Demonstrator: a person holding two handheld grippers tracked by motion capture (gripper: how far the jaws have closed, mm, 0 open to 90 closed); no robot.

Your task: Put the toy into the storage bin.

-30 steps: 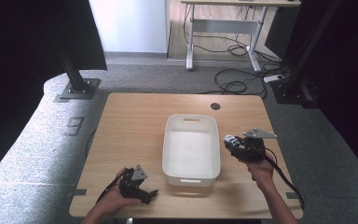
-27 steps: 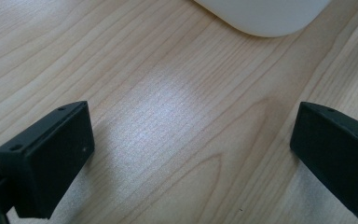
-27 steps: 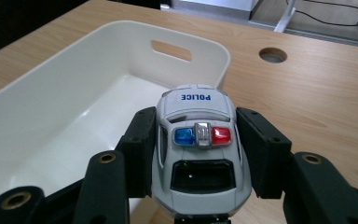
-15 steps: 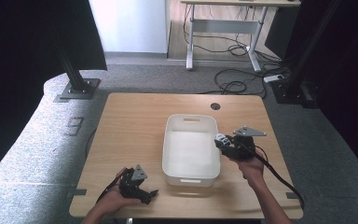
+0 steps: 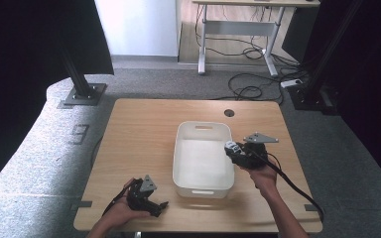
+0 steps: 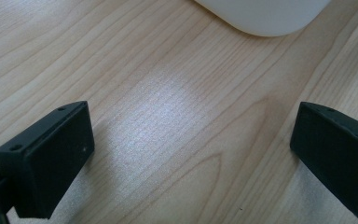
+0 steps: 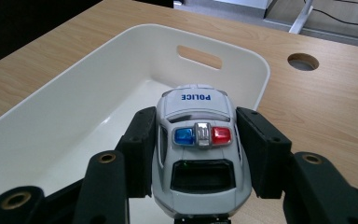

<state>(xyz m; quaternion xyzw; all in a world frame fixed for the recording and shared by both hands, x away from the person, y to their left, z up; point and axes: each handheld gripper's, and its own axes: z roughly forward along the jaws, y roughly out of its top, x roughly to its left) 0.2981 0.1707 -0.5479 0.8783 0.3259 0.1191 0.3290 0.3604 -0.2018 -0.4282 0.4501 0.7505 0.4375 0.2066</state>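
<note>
High view: the right gripper (image 5: 234, 149) was positioned at the right rim of the white bin (image 5: 202, 186), carrying a small toy car (image 5: 230, 147) over that rim. The left gripper (image 5: 155, 204) rested low on the wooden table (image 5: 139, 129), near the bin's front left corner, holding nothing.

Left gripper view: both jaws stood wide apart above bare table, with the bin's corner visible beyond them.

Right gripper view: the jaws were clamped on the flanks of the toy police car (image 7: 199, 149), suspended above the bin interior.

Assessment: pickup and transport appeared complete. Lowering into the bin and release remained. The bin held nothing yet.
</note>
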